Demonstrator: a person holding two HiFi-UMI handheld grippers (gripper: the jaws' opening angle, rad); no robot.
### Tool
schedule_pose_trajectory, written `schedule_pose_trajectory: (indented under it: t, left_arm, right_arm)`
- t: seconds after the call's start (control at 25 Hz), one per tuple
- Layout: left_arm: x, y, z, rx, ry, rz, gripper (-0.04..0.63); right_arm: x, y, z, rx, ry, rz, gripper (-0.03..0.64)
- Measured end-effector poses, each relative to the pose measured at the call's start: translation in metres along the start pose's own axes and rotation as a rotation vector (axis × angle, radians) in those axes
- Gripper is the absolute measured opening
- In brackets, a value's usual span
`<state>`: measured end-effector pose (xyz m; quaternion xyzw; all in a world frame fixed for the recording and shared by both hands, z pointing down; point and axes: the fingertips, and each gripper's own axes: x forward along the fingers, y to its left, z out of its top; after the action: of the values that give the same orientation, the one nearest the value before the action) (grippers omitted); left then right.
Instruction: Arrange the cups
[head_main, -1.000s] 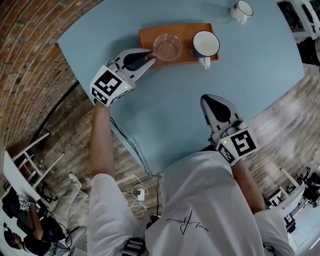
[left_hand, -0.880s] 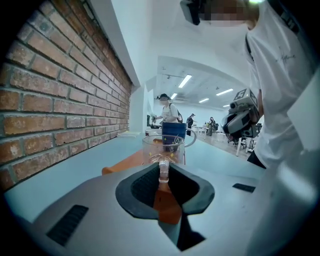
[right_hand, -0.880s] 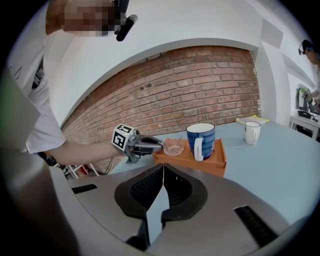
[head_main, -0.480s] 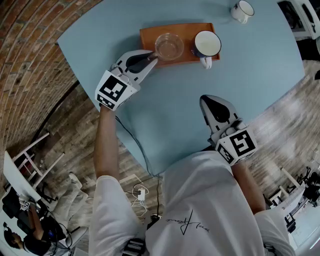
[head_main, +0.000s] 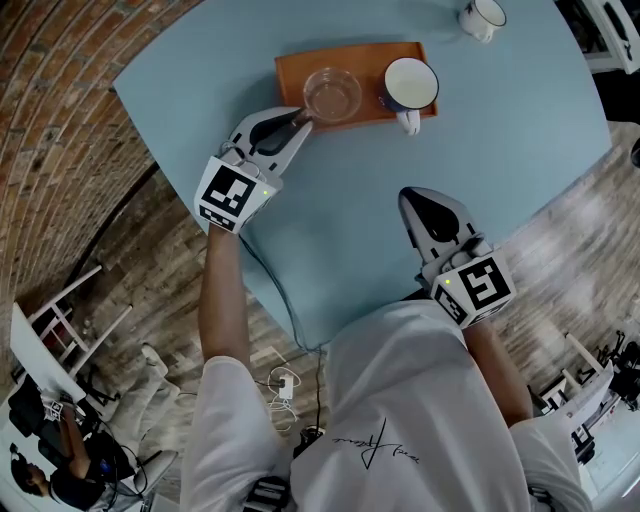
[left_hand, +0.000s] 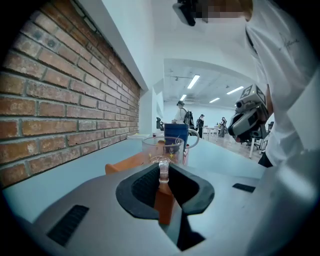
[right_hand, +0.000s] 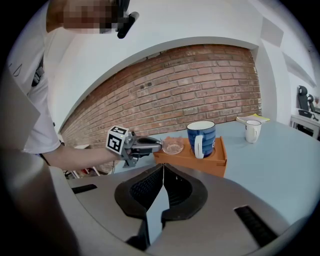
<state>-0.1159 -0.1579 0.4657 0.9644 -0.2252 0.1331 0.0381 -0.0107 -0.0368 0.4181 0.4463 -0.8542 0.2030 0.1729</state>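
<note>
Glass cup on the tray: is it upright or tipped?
Upright. From above, the glass cup shows its round open rim; in the left gripper view its walls stand straight on the tray.

The cup (head_main: 333, 95) is clear glass, the mug (head_main: 411, 85) glossy blue, the tray (head_main: 292, 74) matt orange, the table (head_main: 340, 210) smooth.

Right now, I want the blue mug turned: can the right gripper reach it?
Probably yes: only bare table lies between the right gripper and the blue mug, though the shut jaws must open.
</note>
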Motion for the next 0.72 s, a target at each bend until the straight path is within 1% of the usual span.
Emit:
schedule_pose_trajectory:
  t: [0.72]
  left_arm:
    - [-0.014, -0.004, 0.001, -0.084, -0.041, 0.087, 0.054]
  right_arm:
    - [0.002, 0.005, 0.001, 0.005, -0.011, 0.015, 0.023]
